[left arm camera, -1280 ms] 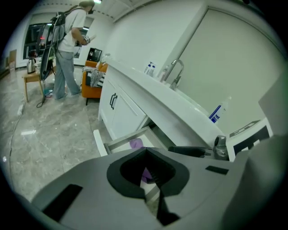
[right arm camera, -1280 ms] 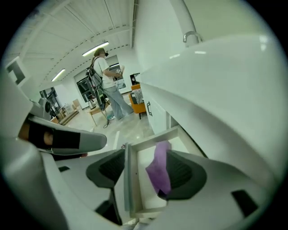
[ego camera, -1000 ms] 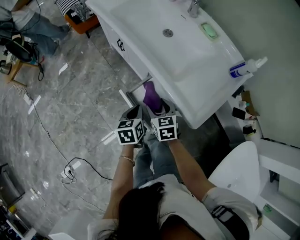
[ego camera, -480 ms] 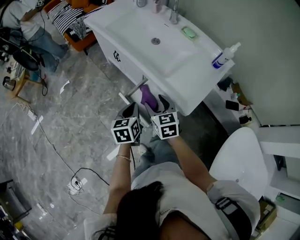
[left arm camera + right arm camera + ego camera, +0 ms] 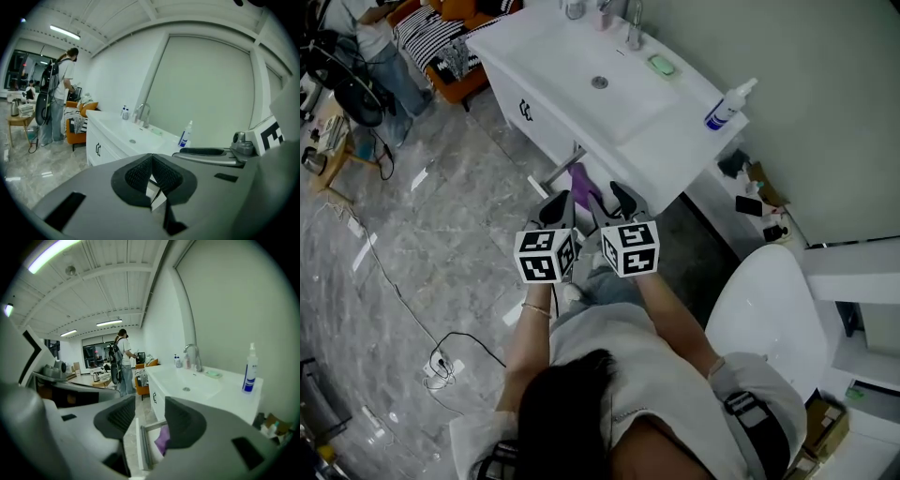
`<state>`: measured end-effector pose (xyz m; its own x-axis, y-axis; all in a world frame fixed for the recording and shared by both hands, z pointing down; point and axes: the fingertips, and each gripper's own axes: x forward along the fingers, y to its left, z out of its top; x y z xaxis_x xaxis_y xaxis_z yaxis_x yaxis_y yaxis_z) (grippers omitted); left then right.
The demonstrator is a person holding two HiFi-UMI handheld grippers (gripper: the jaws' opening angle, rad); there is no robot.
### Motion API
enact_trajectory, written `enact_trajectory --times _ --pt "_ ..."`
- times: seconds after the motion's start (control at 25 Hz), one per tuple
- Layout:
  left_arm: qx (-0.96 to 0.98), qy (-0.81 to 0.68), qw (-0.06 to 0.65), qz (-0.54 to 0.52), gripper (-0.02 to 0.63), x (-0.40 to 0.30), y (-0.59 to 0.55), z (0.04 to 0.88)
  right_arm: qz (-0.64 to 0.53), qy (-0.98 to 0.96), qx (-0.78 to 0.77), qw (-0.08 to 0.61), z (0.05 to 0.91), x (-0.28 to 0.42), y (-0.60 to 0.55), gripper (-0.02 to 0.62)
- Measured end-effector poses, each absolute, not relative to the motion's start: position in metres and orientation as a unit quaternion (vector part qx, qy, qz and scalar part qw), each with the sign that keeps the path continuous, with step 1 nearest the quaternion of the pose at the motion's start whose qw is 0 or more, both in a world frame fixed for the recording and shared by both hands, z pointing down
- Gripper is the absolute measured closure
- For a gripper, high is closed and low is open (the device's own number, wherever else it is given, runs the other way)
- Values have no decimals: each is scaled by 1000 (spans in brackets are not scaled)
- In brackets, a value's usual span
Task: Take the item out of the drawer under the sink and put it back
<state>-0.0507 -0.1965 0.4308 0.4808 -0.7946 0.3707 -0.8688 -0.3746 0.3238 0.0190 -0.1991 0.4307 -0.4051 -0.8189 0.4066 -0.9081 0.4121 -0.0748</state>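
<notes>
Purple item [image 5: 579,180], one only, lies in the one open drawer [image 5: 140,446], its long axis running toward the two grippers (left gripper [image 5: 151,158] pinched together, empty; right gripper [image 5: 149,414] apart, jaws just narrowing, nothing between).

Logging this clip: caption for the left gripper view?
Left gripper, shut and empty, faces the white sink; a spray bottle stands at its near end.

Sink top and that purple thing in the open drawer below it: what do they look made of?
Sink top: looks like glazed ceramic or cast stone; it is smooth, white and slightly glossy, with the basin moulded in one piece. Purple thing: probably soft cloth or thin plastic; matte and limp-looking, but too small to be sure.
</notes>
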Motion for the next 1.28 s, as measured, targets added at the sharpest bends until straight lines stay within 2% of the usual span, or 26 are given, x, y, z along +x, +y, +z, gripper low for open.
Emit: enact_trajectory --times 0.2,0.52,1.28 --pt "837 -496 222 65 603 -37 -186 413 118 -826 535 135 406 24 -188 466" --pt "846 -490 209 37 603 -31 -183 395 122 -809 558 137 400 32 -181 551" --pt "848 -485 209 37 603 -38 -187 402 104 -821 540 153 401 9 -184 575"
